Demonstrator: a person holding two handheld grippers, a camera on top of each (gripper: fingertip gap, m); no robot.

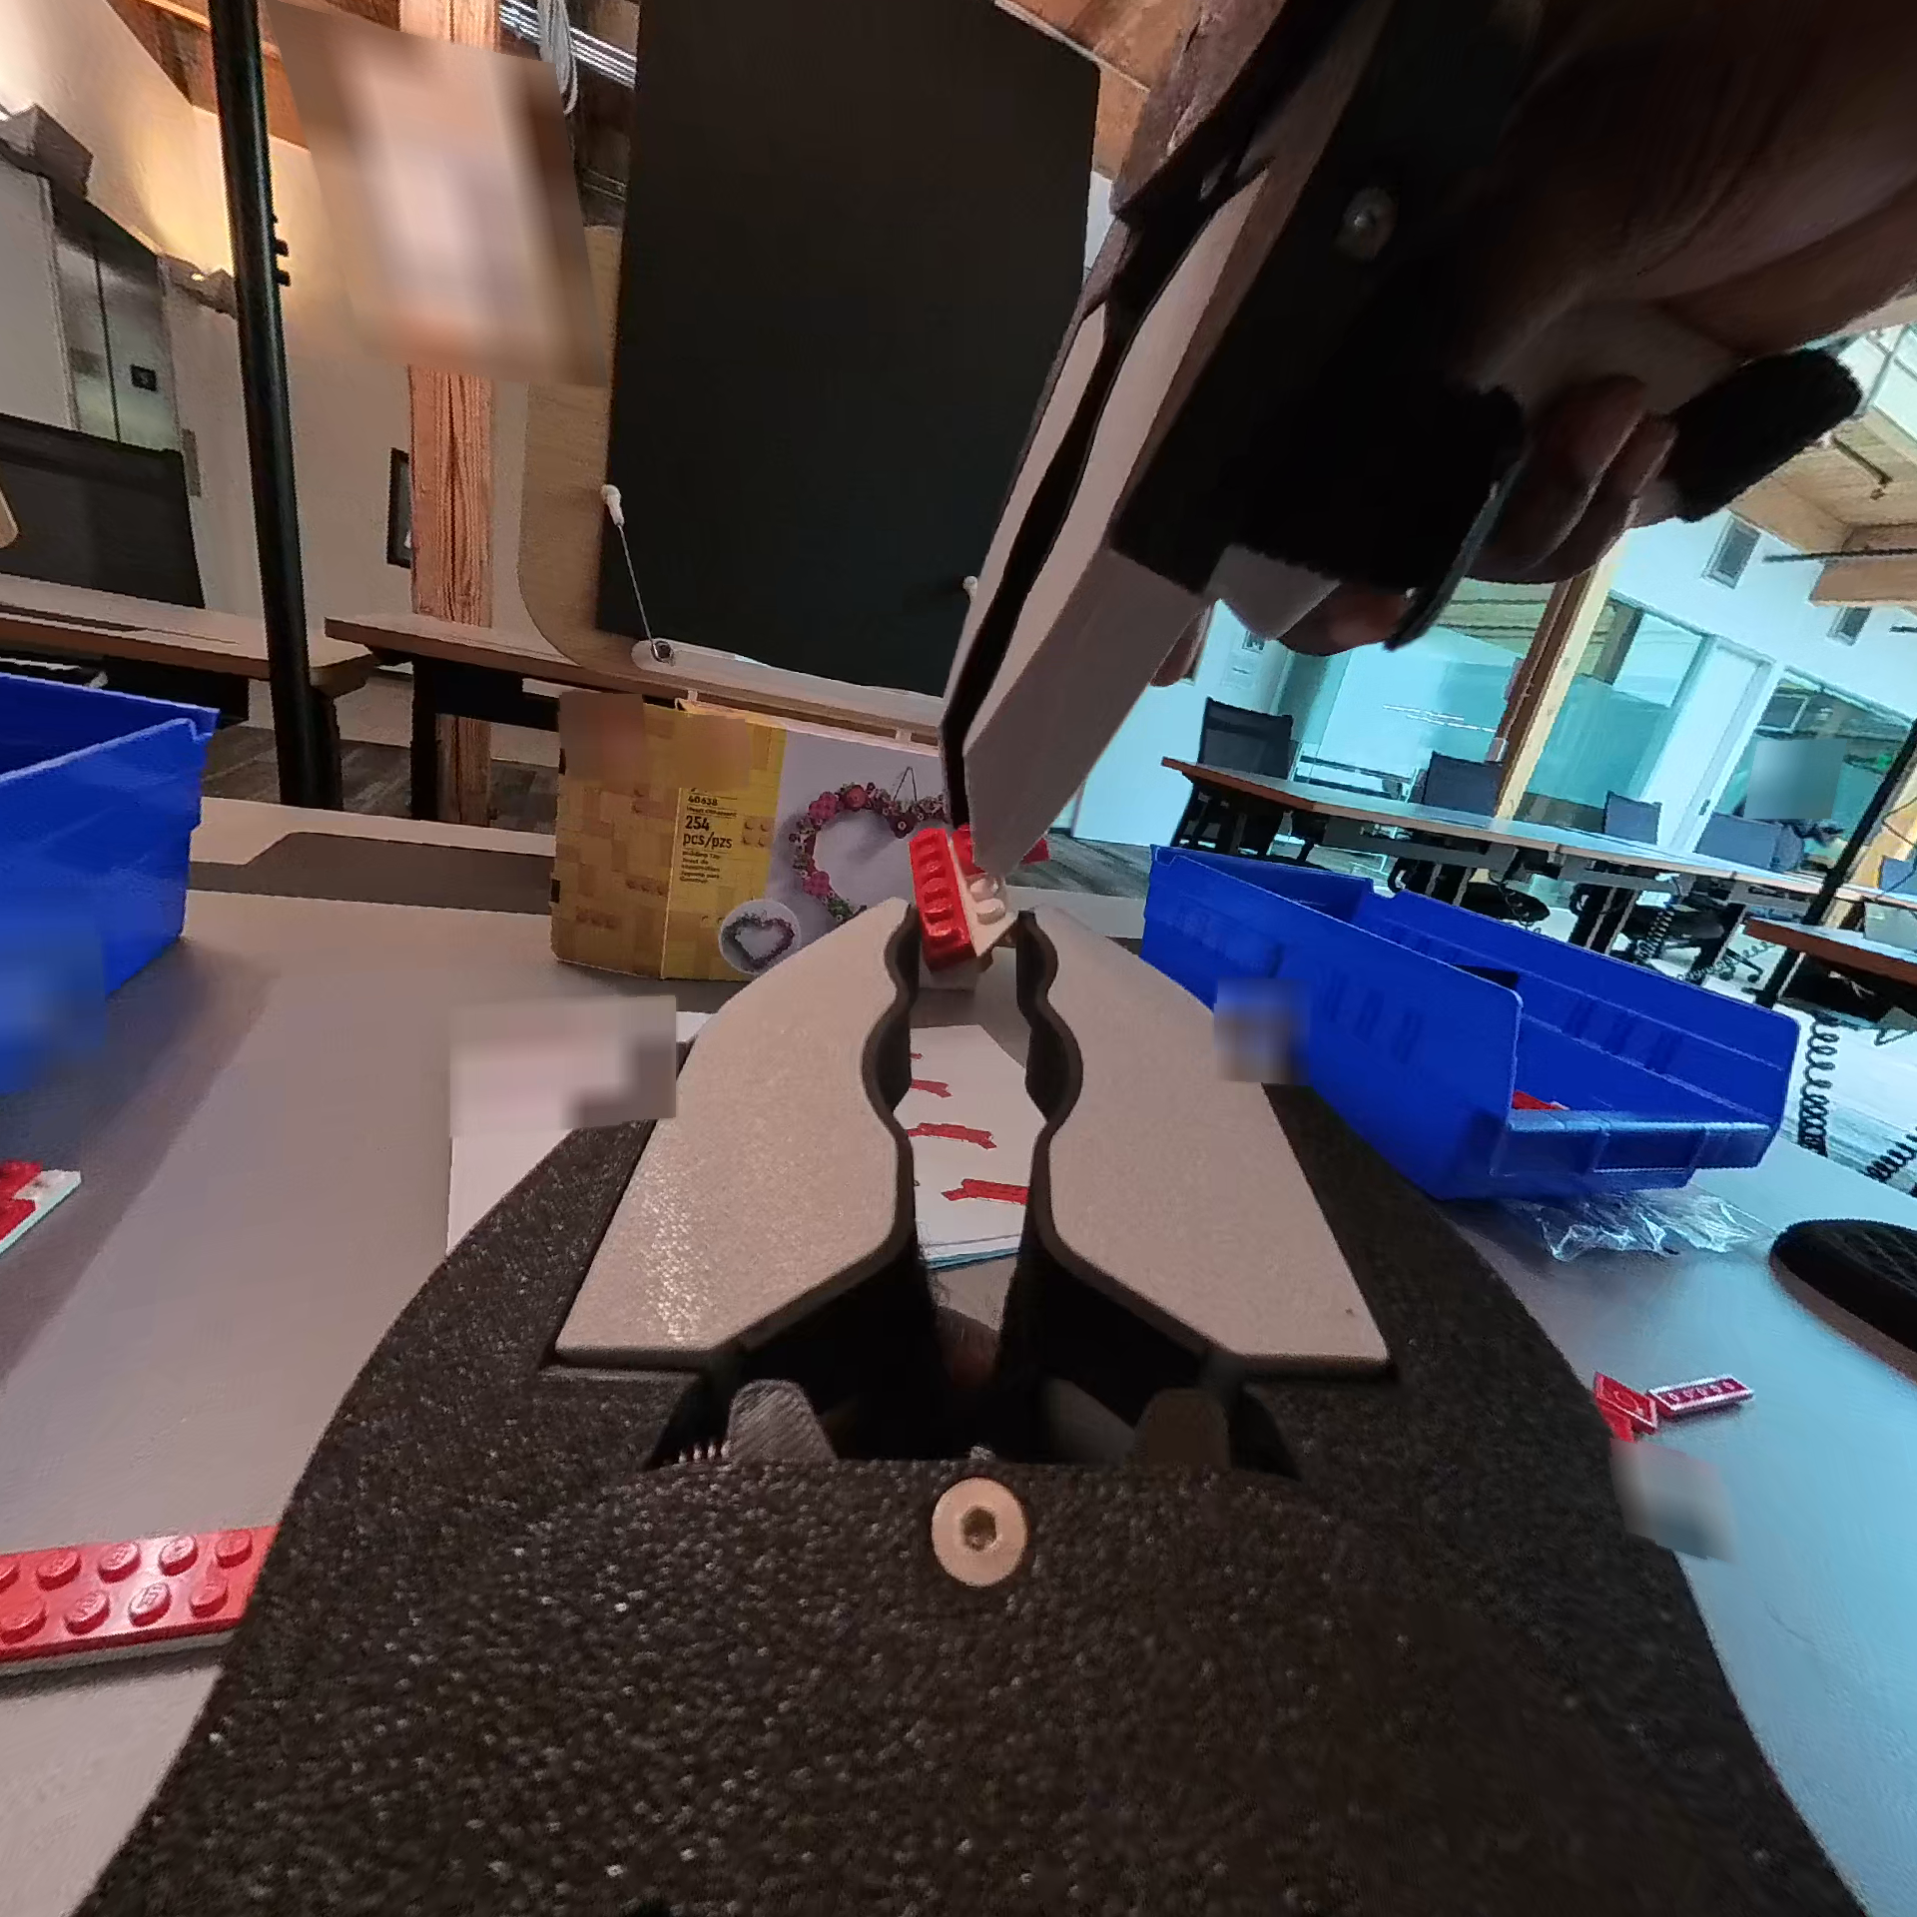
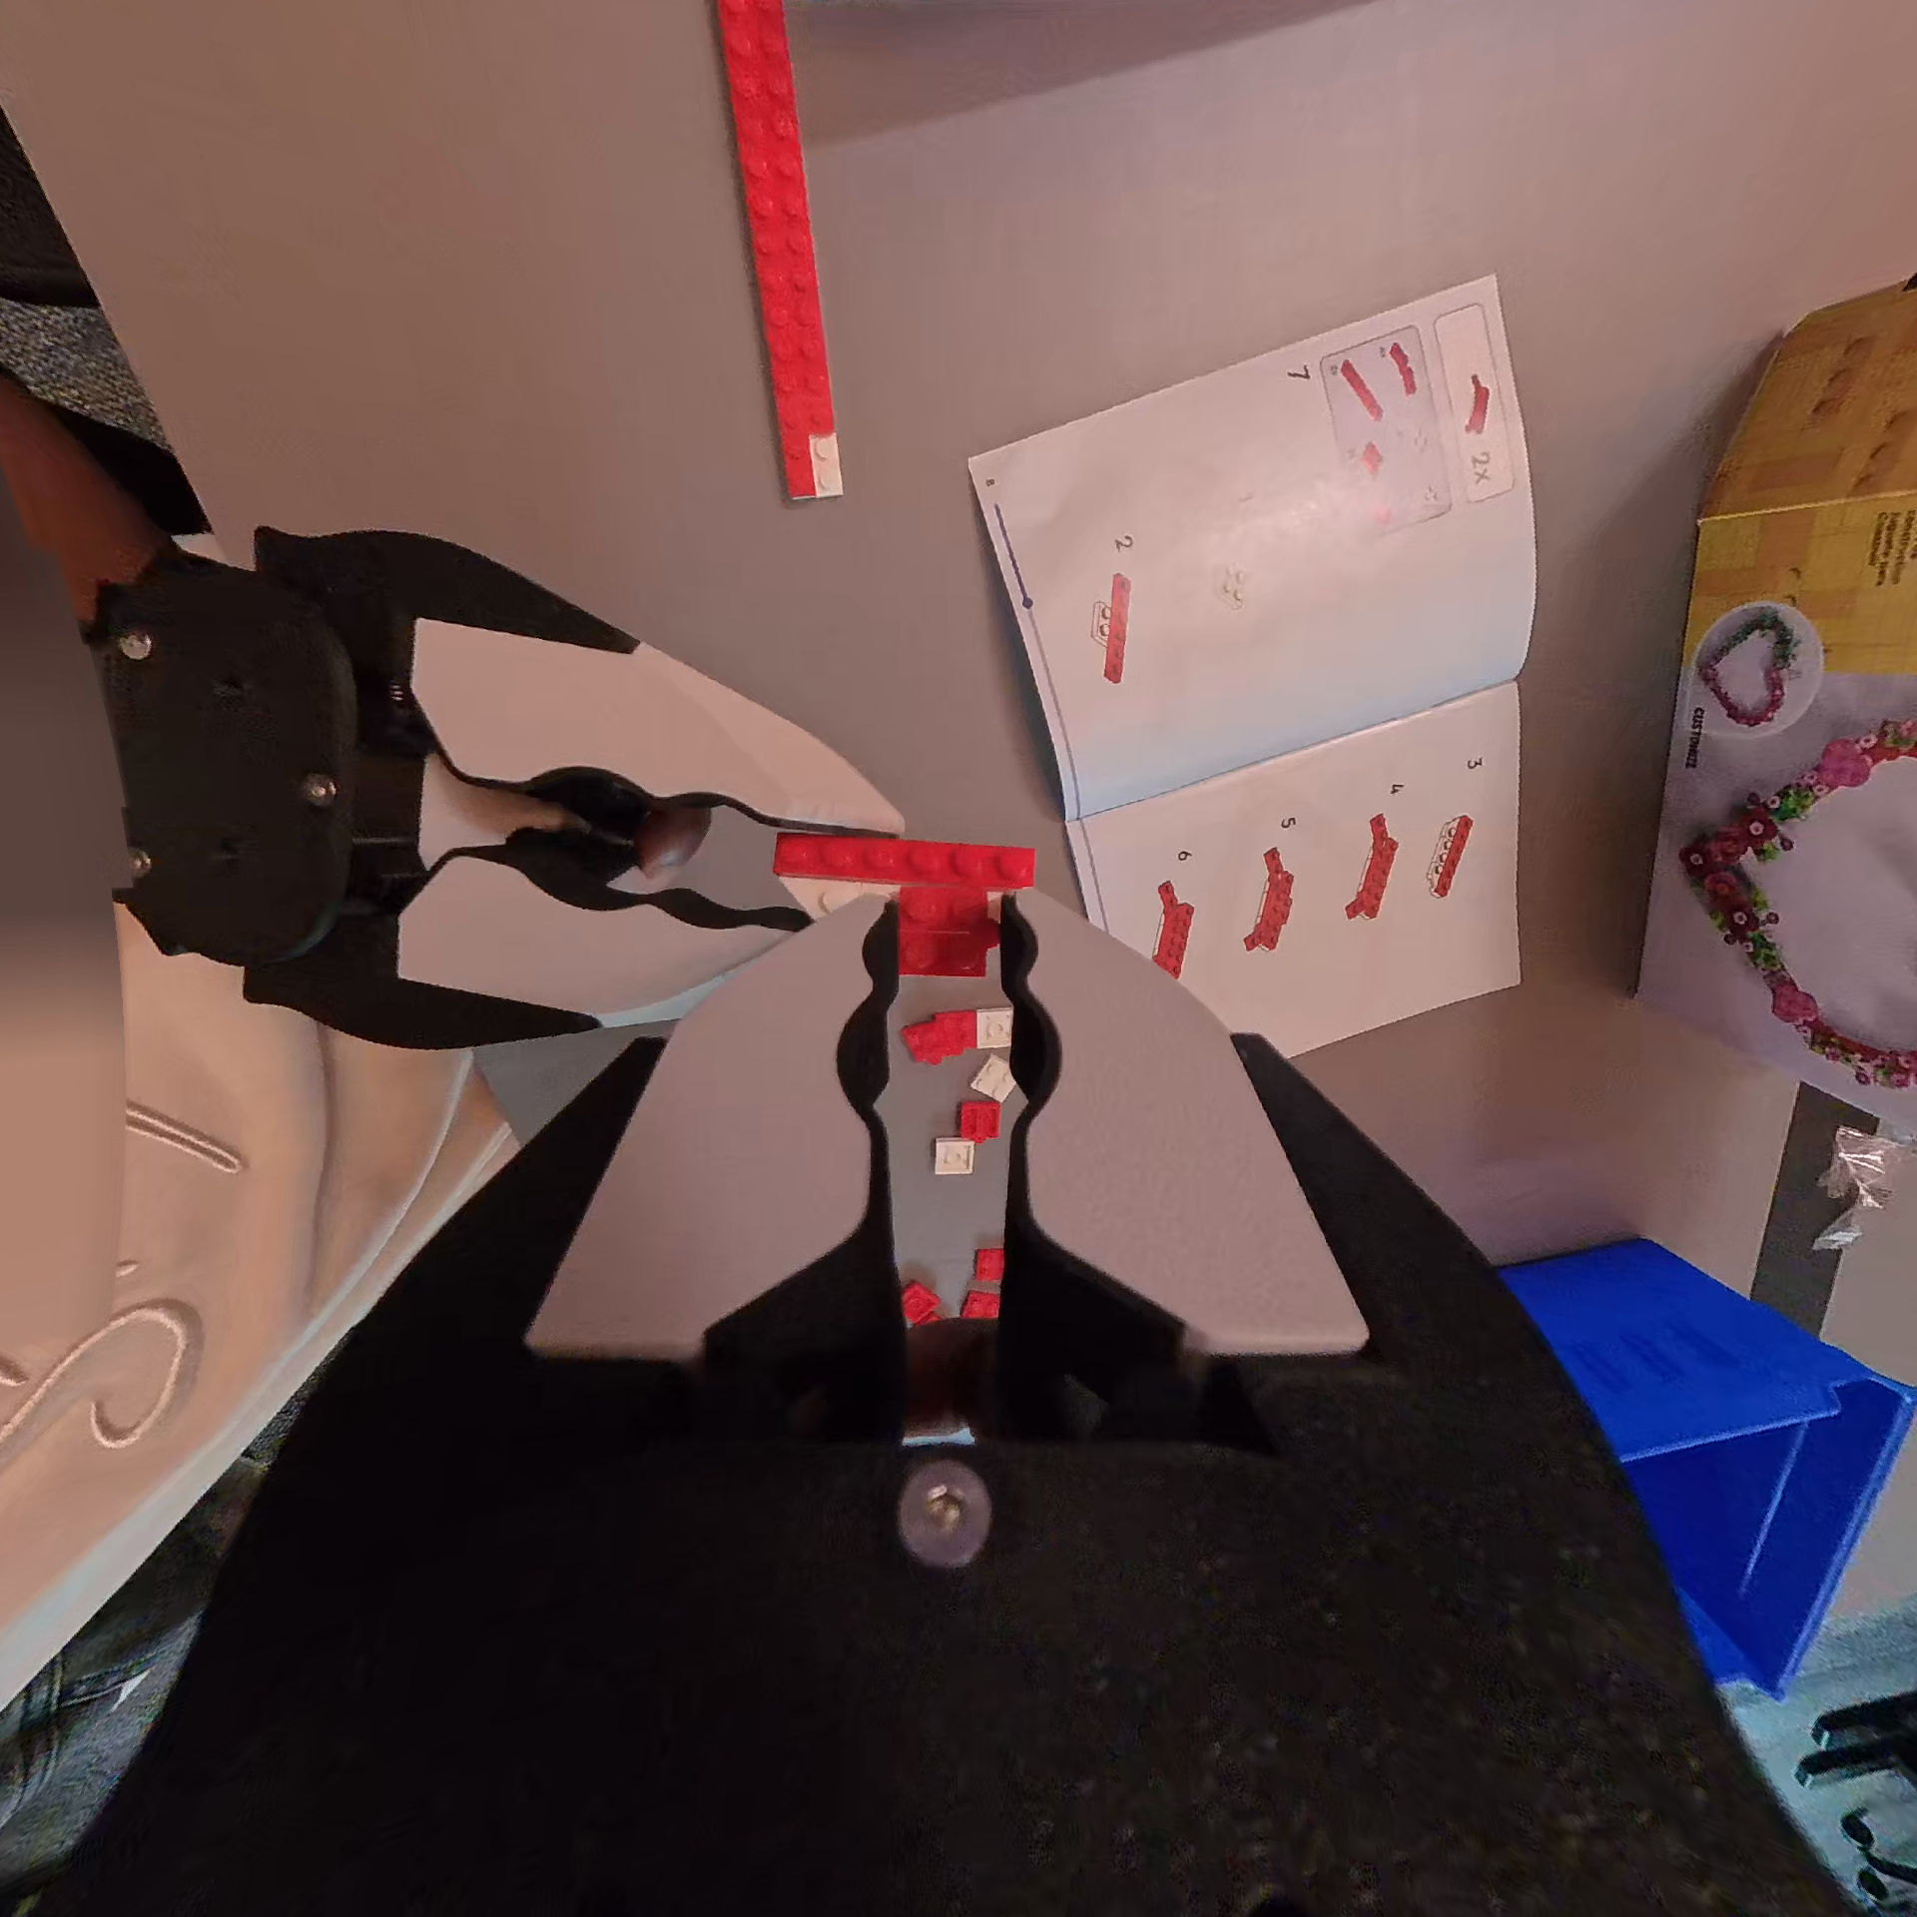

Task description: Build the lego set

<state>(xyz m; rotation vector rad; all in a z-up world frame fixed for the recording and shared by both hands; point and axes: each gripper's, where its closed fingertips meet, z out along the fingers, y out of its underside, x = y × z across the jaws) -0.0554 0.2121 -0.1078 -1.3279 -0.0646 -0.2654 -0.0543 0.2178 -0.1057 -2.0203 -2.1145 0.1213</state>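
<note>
Red studs first — the small red-and-white assembly (image 1: 960, 913) is pinched at the left gripper (image 1: 965, 939) tips, held above the grey table (image 1: 311, 1089). The right gripper (image 2: 944, 913), closed on a red plate (image 2: 939, 934), meets it from above; the assembly's long axis runs crosswise to those fingers. Farther off — instruction booklet (image 2: 1297, 674), then the box (image 1: 664, 840) toward the table's far edge.

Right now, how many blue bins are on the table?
2: one blue bin at the left, one blue bin at the right beside the box. Others may be hidden.
</note>
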